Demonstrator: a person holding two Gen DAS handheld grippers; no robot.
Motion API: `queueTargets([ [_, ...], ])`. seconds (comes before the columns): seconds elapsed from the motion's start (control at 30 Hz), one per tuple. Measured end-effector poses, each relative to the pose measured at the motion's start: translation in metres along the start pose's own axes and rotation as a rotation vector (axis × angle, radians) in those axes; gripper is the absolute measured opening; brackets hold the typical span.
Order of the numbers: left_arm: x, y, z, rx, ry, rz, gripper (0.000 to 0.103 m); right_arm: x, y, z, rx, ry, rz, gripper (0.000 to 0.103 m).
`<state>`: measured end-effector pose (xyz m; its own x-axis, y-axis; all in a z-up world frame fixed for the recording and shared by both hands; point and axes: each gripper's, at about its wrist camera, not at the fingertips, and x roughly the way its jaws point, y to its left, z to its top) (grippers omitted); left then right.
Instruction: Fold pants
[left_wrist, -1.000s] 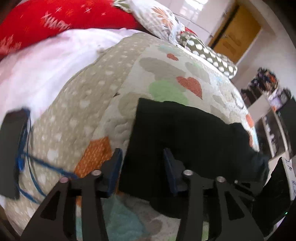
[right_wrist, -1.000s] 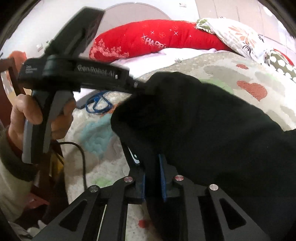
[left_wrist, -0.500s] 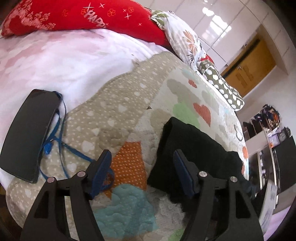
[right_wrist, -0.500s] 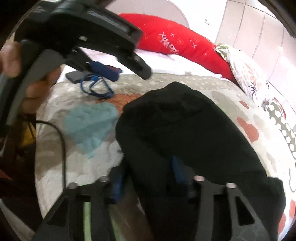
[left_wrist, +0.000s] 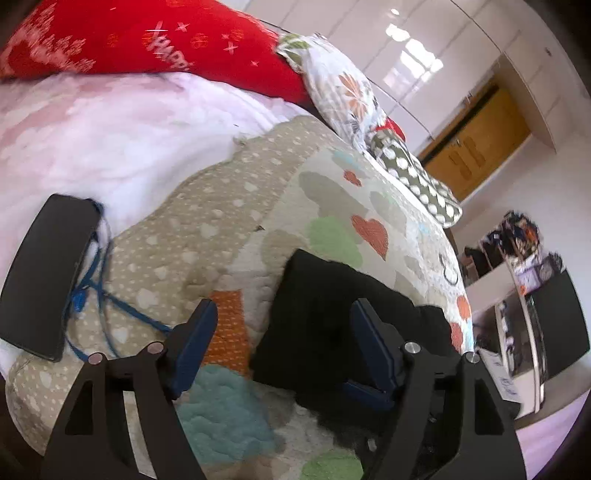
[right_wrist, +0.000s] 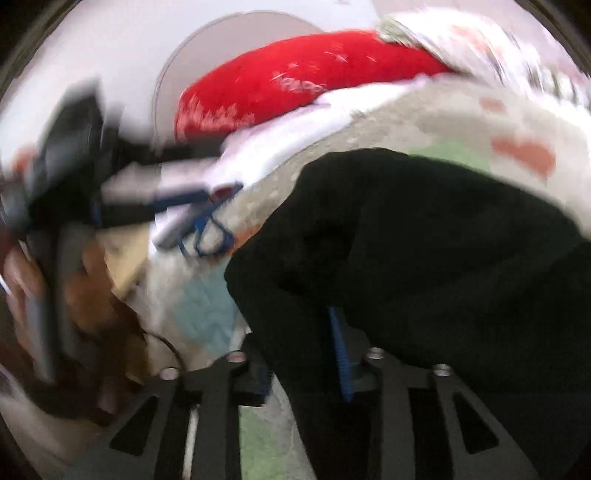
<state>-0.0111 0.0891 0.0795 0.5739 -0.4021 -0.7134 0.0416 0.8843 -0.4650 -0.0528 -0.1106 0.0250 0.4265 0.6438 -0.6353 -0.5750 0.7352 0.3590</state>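
Our left gripper (left_wrist: 280, 343) has its blue-padded jaws spread and opening wider, nothing pinched; the near corner of the black pants (left_wrist: 332, 314) lies in the gap between them, and the pads do not press on it. Our right gripper (right_wrist: 303, 354) is also opening, with a fold of the pants (right_wrist: 424, 240) running down between its fingers; that view is blurred, yet the pads appear to stand off the cloth, so we read it as a grip being let go

The pants lie as a dark, bunched, roughly folded block on the patterned quilt (left_wrist: 236, 229) of the bed, towards its near edge. A dark phone (left_wrist: 48, 273) and a blue cord (left_wrist: 99, 295) lie well to the left on the quilt, and a red pillow (left_wrist: 147, 40) sits at the head of the bed

We judge the cloth soft, thick and light: it will sag and drape rather than keep a shape, and it will not slip much from padded jaws. A layered fold can come apart if only the top layer is caught. So we would take hold at an edge or a corner, gathering every layer together, one gripper at each end of the same edge, and lift evenly so the fold stays square
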Motion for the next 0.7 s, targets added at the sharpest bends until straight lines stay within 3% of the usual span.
queueTargets([
  [0.07,0.006,-0.010,-0.002,0.028,0.014,0.010,0.074,-0.010,-0.003,0.001,0.021,-0.002,0.037,0.055],
  [0.13,0.012,-0.022,-0.004,0.064,0.024,0.005,0.074,-0.037,-0.013,0.002,0.035,-0.049,-0.008,0.055],
  [0.23,0.017,-0.040,-0.009,0.120,0.035,-0.013,0.074,-0.085,-0.045,0.001,0.060,-0.151,-0.187,0.055],
  [0.27,0.022,-0.048,-0.011,0.144,0.044,-0.015,0.074,-0.101,-0.066,0.004,0.083,-0.172,-0.292,0.056],
  [0.37,0.034,-0.064,-0.016,0.198,0.062,0.004,0.074,-0.120,-0.115,0.011,0.141,-0.187,-0.472,0.059],
  [0.47,0.048,-0.071,-0.023,0.229,0.083,0.037,0.074,-0.108,-0.151,0.020,0.215,-0.132,-0.449,0.058],
  [0.53,0.055,-0.066,-0.027,0.223,0.095,0.074,0.074,-0.093,-0.173,0.022,0.245,-0.090,-0.408,0.030],
  [0.57,0.059,-0.063,-0.029,0.216,0.101,0.089,0.074,-0.086,-0.184,0.023,0.259,-0.061,-0.389,0.003],
  [0.7,0.071,-0.049,-0.033,0.204,0.089,0.164,0.077,-0.096,-0.184,0.020,0.259,-0.118,-0.391,0.001],
])
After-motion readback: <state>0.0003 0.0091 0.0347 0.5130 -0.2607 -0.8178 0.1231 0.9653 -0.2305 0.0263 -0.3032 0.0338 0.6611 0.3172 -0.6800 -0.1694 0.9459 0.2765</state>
